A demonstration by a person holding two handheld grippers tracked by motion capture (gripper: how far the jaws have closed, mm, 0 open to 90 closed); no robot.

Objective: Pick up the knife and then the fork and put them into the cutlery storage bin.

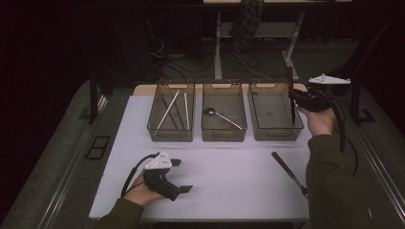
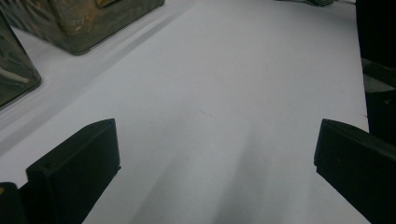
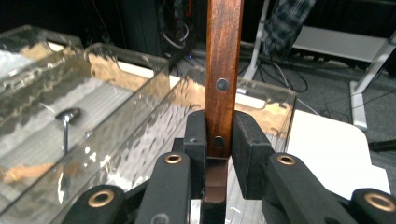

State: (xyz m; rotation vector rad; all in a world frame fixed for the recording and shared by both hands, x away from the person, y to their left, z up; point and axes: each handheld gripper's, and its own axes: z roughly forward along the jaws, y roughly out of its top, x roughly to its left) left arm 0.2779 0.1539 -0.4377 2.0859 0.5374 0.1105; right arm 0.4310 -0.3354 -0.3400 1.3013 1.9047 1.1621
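— What can't you make out from here?

— The room beyond the counter (image 1: 229, 191) is very dark. The knife (image 3: 224, 70) in the right hand-held gripper (image 3: 219, 135) runs off the top of the right gripper view, so I see a brown wooden handle with two rivets and nothing of its far end. From above it is a thin dark strip standing upright over the right bin (image 1: 275, 112), and its lower part is hard to tell from the bin's wall.

— So the right one has hold of it?

— Yes, its jaws are clamped on the wooden handle from both sides, at the lower rivet, above the right bin's near edge.

— And the left hand-held gripper (image 1: 176, 175)?

— It rests low at the counter's near left side, jaws spread wide with bare white surface between them. It grasps nothing.

— Anything else lying about?

— A second knife (image 1: 289, 172) lies flat on the counter near the right forearm, its tip cut off by the sleeve. The middle bin (image 1: 224, 112) holds a spoon (image 1: 220, 116), the left bin (image 1: 171, 112) pale chopsticks (image 1: 169, 109).

— Any lettering?

— None I can read.
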